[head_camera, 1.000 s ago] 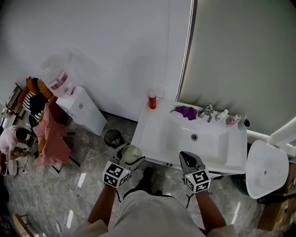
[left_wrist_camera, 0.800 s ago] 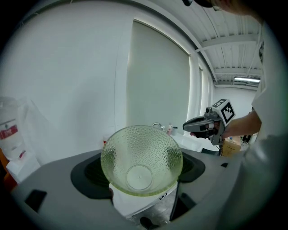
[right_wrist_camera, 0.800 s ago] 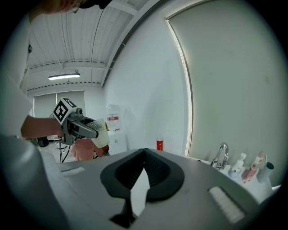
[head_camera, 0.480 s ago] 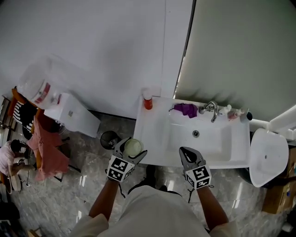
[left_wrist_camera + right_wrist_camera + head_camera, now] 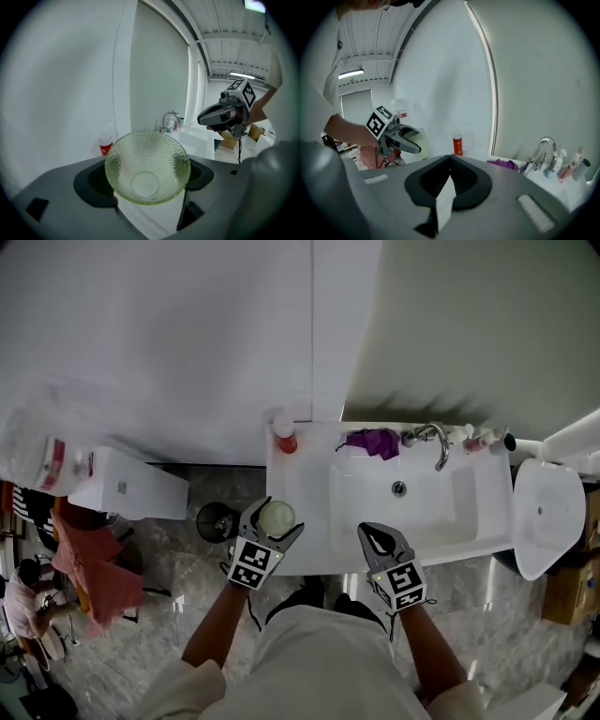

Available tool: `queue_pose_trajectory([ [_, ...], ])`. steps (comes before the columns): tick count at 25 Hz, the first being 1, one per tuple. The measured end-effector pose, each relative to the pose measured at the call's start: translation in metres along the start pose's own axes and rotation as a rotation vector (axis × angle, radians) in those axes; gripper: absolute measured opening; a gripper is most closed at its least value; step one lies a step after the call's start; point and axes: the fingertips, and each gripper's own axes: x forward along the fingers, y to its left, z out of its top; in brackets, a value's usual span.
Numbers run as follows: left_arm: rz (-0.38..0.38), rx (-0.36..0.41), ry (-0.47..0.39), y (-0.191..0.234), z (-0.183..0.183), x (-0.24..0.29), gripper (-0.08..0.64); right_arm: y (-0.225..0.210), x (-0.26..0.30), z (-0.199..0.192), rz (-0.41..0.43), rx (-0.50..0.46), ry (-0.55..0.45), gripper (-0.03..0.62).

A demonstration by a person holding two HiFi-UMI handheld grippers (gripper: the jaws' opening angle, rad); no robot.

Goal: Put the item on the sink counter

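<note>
over the white sink counter (image 5: 314, 482), at its front left edge, the left gripper (image 5: 273, 517) grasps a green dimpled glass bowl (image 5: 147, 166), jaws spread wide on its sides. the right gripper (image 5: 379, 542), at the counter's front edge, is clenched on nothing. a purple cloth (image 5: 373, 441) and a red bottle (image 5: 284, 437) sit along the counter's back.

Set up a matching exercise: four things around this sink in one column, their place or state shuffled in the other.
1. glass bowl
2. red tube
3. purple cloth
4. right gripper

a. shut, nothing between its jaws
b. beside the tap
c. held in the left gripper
d. back left corner of the sink counter

Pairs: 1-c, 2-d, 3-b, 4-a
</note>
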Motion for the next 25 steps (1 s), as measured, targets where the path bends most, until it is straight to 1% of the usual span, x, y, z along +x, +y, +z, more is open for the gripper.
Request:
queue_pose_trajectory([
  [5,-0.055,0.023,0.043,0.014,-0.015,0.044,0.395,-0.007,0.02,-0.016,-0.026,0.033,0.039,0.011],
  [9,-0.083,0.023,0.08,0.019,-0.028,0.072,0.396,-0.01,0.028,-0.022,-0.038,0.066,0.064,0.011],
  [16,-0.062,0.032,0.106,0.034,-0.041,0.119,0.395,-0.026,0.047,-0.038,-0.018,0.06,0.11,0.011],
  [21,-0.055,0.072,0.099,0.038,-0.051,0.145,0.394,-0.035,0.058,-0.038,0.01,0.051,0.115,0.011],
  [25,-0.042,0.053,0.097,0.042,-0.062,0.162,0.395,-0.044,0.063,-0.04,0.033,0.053,0.129,0.011],
])
